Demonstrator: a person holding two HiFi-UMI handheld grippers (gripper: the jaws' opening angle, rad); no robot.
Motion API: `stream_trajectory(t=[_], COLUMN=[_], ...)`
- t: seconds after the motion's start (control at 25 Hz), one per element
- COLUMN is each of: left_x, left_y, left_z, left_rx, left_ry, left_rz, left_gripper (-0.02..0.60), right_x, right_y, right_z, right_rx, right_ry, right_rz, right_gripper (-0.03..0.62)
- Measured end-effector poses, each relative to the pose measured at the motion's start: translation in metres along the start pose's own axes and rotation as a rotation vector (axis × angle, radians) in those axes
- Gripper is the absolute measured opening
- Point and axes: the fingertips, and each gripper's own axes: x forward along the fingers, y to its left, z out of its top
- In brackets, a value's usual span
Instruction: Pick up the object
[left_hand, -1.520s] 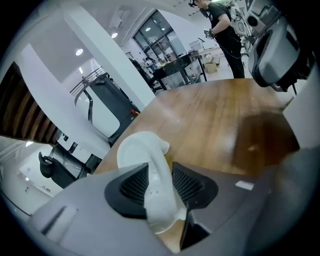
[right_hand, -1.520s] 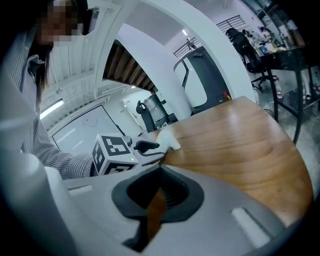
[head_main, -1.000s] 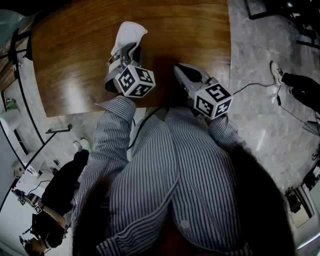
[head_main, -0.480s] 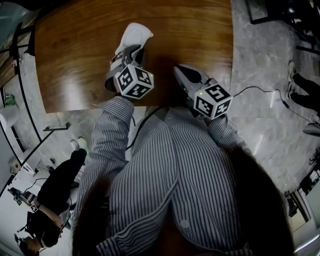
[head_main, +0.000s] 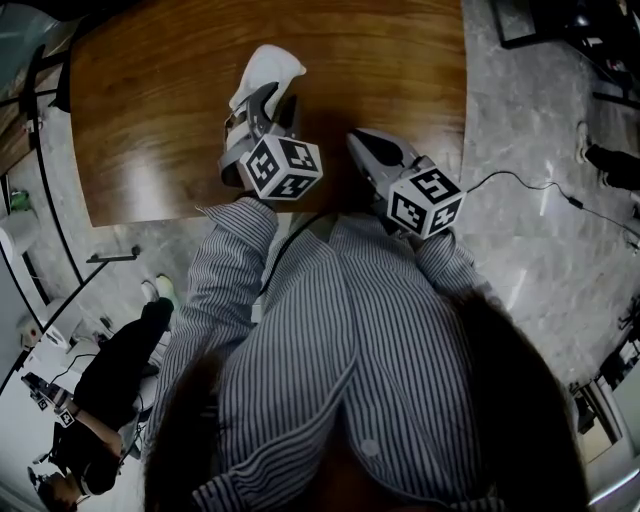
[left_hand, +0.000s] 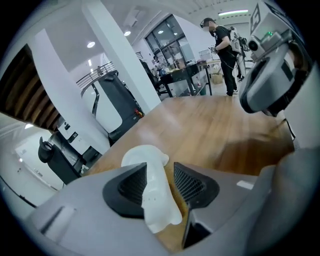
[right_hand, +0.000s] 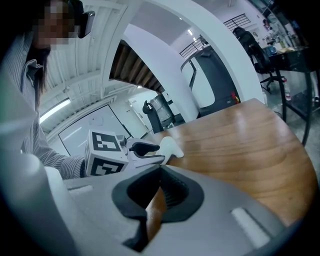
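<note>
Wood, brown and glossy, is making up the table (head_main: 150, 120), and everything here is sitting over the table's near half. The white object (head_main: 270, 72), a smooth curved moulded piece, is lying above the table top, its far end pointing toward the table's middle and its near end reaching back between the jaws of the left gripper (head_main: 275, 102). In the left gripper view the left gripper (left_hand: 161, 167) is standing open, its jaws having just been opening: the white object (left_hand: 155, 195) is leaning against the left pad while a strip of bare table is showing between it and the right pad. The right gripper (head_main: 358, 138) is hovering over the table's near edge, just beside the left one. In its own view the right gripper (right_hand: 160, 172) is holding its jaws together at the tips, gripping nothing. Striped sleeves (head_main: 225, 260) are leading back from the table's near edge.
</note>
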Motion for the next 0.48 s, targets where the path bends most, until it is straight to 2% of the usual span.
stream_trajectory(t=[0.2, 0.28, 0.48], left_x=[0.007, 0.013, 0.032], left_y=[0.004, 0.005, 0.011], left_z=[0.009, 0.008, -0.008], left_rx=[-0.117, -0.116, -0.054], left_ry=[0.005, 0.018, 0.092], left_rz=[0.061, 0.078, 0.124], left_gripper=[0.309, 0.313, 0.303], right_x=[-0.002, -0.002, -0.005], right_y=[0.001, 0.003, -0.005], right_z=[-0.001, -0.003, -0.002], right_rx=[0.001, 0.001, 0.028], right_ry=[0.011, 0.019, 0.020], right_rz=[0.006, 0.014, 0.010], right_gripper=[0.002, 0.002, 0.002])
